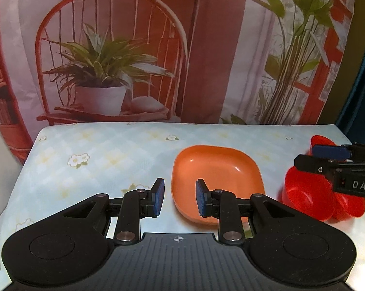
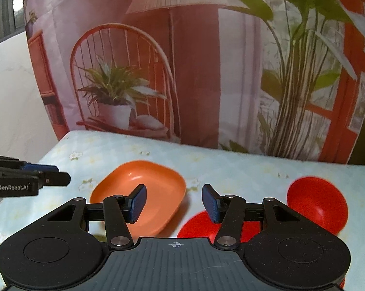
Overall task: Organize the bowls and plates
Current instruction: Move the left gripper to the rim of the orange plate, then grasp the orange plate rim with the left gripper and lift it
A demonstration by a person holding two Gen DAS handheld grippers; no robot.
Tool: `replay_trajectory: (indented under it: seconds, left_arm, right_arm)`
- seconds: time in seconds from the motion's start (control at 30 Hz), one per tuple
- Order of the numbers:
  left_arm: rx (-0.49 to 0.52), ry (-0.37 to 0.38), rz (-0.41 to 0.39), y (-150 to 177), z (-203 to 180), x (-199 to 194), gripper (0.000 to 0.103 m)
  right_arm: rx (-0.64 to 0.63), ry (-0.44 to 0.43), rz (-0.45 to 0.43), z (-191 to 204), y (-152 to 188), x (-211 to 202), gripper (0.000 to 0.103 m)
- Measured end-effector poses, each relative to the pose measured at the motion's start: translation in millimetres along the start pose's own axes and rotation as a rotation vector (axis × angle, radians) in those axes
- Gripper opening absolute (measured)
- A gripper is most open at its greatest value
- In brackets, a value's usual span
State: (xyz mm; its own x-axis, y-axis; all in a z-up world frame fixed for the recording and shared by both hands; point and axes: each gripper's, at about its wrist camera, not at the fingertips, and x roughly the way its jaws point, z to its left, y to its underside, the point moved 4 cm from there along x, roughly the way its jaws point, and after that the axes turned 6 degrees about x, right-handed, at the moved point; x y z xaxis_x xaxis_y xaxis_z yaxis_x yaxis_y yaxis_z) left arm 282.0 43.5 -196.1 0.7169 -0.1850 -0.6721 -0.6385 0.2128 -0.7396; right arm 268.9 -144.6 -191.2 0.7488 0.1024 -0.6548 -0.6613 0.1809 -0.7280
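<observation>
Left gripper (image 1: 180, 197) hovers over the table (image 1: 104, 155), fingers (image 1: 158, 197) parted with a clear gap and nothing between them; its right finger sits in front of the orange plate (image 1: 218, 169), contact not clear. Right gripper (image 2: 174, 202) is spread wider, also empty, between the orange plate (image 2: 155, 181) and two red bowls (image 2: 318, 203). One bowl lies right under its right finger (image 2: 212, 203), the other rests further right, just beside it.
</observation>
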Motion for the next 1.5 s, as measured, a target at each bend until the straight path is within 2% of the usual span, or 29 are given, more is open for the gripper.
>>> replay_trajectory:
  seconds: [0.3, 0.77, 1.5]
  left_arm:
    - [-0.002, -0.001, 0.038, 4, -4, 19, 0.030]
    - [-0.007, 0.021, 0.087, 13, -2, 45, 0.030]
    - [-0.104, 0.062, 0.128, 25, 8, 65, 0.030]
  right_arm:
    - [-0.032, -0.001, 0.019, -9, -13, 22, 0.049]
    - [-0.014, -0.004, 0.078, -25, -20, 59, 0.049]
    - [0.002, -0.007, 0.178, -26, -29, 106, 0.049]
